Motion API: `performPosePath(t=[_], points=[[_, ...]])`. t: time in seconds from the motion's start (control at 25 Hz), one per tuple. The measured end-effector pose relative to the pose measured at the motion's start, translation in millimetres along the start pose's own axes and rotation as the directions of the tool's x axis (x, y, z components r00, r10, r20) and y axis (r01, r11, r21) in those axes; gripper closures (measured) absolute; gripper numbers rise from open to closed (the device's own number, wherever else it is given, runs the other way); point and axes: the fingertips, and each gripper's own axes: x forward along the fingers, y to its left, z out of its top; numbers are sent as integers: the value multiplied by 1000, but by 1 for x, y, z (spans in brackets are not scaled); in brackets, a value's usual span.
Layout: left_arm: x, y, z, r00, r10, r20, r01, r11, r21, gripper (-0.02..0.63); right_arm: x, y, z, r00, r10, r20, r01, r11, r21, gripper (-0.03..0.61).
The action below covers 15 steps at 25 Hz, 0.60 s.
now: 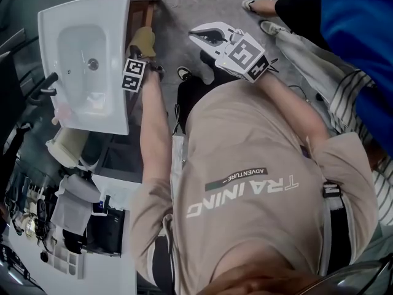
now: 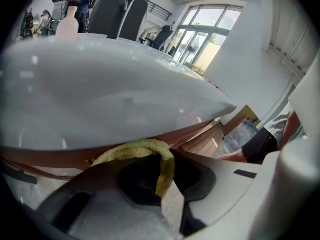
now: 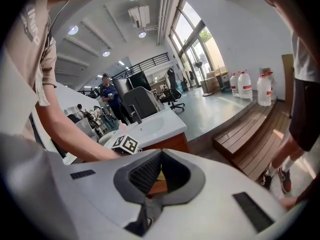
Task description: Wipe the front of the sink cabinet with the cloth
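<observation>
Left gripper (image 2: 168, 158) is clamped down on the yellow cloth (image 2: 131, 150) – in its own view the cloth bunches over the jaw tips and one strip hangs down between them. It sits right under the overhanging rim of the white sink (image 2: 110, 99), up at the reddish-brown cabinet front (image 2: 200, 130); I can't say for sure that the cloth is actually touching the wood. From the head view the cloth (image 1: 142, 42) is just beside the sink's (image 1: 116, 17) right edge, with the left gripper's marker cube (image 1: 134, 74) below it. Right gripper (image 1: 200, 37) hangs off to the side, well apart from the cabinet – its jaws are closed on each other with nothing in them (image 3: 161, 154). Its view looks across at the sink (image 3: 155, 124) and cabinet (image 3: 172, 143), with some water jugs (image 3: 245, 88) on the floor further back.
</observation>
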Motion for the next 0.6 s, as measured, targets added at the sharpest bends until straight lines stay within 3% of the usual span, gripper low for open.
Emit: performPosePath(t=[0.6], points=[[77,-123,31,991,-125,57,121,991,63,574,-11,-62,-5,999,-31,-25,32,999,37,566]])
